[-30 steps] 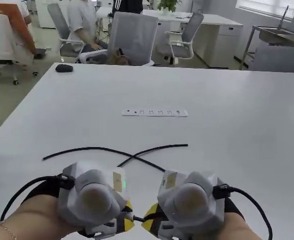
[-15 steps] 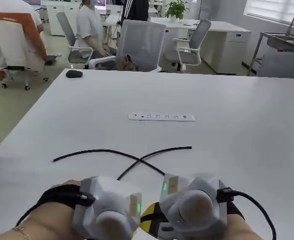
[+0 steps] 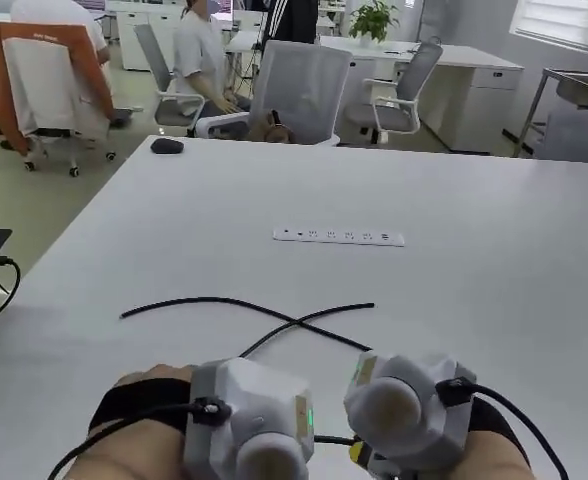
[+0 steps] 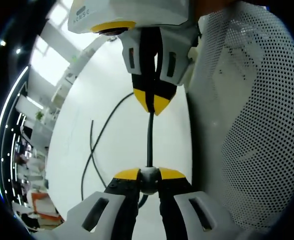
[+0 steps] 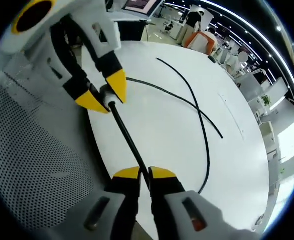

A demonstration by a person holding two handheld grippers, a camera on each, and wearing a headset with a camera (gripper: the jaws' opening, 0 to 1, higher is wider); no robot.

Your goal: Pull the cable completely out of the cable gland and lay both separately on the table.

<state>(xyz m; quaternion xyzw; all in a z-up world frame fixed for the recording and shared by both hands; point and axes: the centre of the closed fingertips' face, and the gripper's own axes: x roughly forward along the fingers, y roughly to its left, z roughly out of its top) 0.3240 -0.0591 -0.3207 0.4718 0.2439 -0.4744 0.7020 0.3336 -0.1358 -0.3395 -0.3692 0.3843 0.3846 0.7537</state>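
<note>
Table (image 3: pixel 494 300): crossed cables (image 3: pixel 296 321), power strip (image 3: pixel 339 237), perhaps a mouse (image 3: pixel 167 146)

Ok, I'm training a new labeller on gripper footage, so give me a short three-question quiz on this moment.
1. True or false: the cable is already fully out of the cable gland.
2. The left claw is shut on: A) the cable gland B) a screwdriver C) a bottle cap
3. Fill in: the right claw grips the black ____.

Key: 1 false, the cable runs into the gland; 2 A; 3 cable.
</note>
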